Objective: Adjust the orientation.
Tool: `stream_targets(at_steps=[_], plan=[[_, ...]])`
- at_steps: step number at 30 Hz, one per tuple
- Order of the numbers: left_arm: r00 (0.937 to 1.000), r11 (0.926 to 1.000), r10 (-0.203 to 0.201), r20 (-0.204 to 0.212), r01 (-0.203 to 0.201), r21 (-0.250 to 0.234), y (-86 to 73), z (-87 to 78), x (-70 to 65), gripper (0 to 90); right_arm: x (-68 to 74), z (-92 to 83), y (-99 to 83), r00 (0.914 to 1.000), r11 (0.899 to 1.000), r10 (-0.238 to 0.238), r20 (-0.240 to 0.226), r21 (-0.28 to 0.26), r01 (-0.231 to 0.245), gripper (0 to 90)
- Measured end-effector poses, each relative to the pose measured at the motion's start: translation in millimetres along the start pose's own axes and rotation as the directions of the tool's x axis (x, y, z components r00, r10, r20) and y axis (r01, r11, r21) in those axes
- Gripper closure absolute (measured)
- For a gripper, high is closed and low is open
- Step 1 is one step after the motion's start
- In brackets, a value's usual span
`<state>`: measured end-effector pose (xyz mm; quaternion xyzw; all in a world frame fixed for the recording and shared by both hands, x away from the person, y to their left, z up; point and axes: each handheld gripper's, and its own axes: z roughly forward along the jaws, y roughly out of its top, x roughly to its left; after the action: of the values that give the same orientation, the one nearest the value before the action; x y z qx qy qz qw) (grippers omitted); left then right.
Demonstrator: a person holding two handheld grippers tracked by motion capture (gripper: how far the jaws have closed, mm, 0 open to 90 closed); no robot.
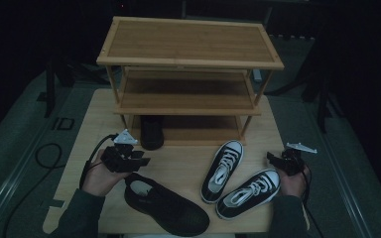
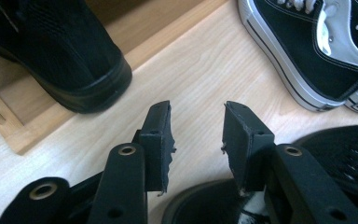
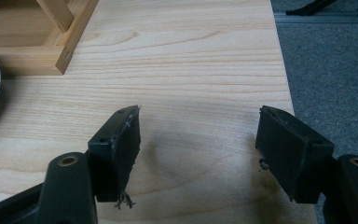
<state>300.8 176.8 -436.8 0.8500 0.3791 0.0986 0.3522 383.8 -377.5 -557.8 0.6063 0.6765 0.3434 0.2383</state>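
Work in hand: putting shoes onto the wooden rack (image 1: 188, 64) that stands at the far edge of the table (image 1: 178, 158).
Done so far: one black shoe (image 1: 152, 132) already sits on the rack's bottom shelf, toward its left end, heel facing me.
Left to do: its mate, the black mesh shoe (image 1: 166, 203), lies at the near edge of the table, left of centre; the two black-and-white sneakers (image 1: 240, 181) lie side by side toward the near right corner. I judge roughly a quarter finished.
My left gripper (image 1: 141, 159): jaws parted with nothing between them, hovering just above the heel of the black mesh shoe (image 2: 205, 205), not touching it.
My right gripper (image 1: 273, 157): jaws spread wide and empty, over bare table near the right edge, just beside the sneakers.
Next, as I judge it: lower my left jaws onto the mesh shoe's heel collar.
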Motion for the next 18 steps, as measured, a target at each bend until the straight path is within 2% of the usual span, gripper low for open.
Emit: stream_targets(at_steps=[6, 18], plan=[[0.9997, 0.9997, 0.023, 0.004, -0.023, 0.003, -5.2, -2.8, -6.3, 68.5, 0.1, 0.0, 0.0, 1.0000, 1.000, -0.001, 0.001, 0.000, 0.001, 30.5], [0.9992, 0.9988, 0.031, 0.025, -0.032, 0.037, -14.2, -5.4, -14.5, 66.6, 0.0, 0.0, 0.0, 1.0000, 1.000, 0.000, 0.000, 0.000, 0.000, 30.5]])
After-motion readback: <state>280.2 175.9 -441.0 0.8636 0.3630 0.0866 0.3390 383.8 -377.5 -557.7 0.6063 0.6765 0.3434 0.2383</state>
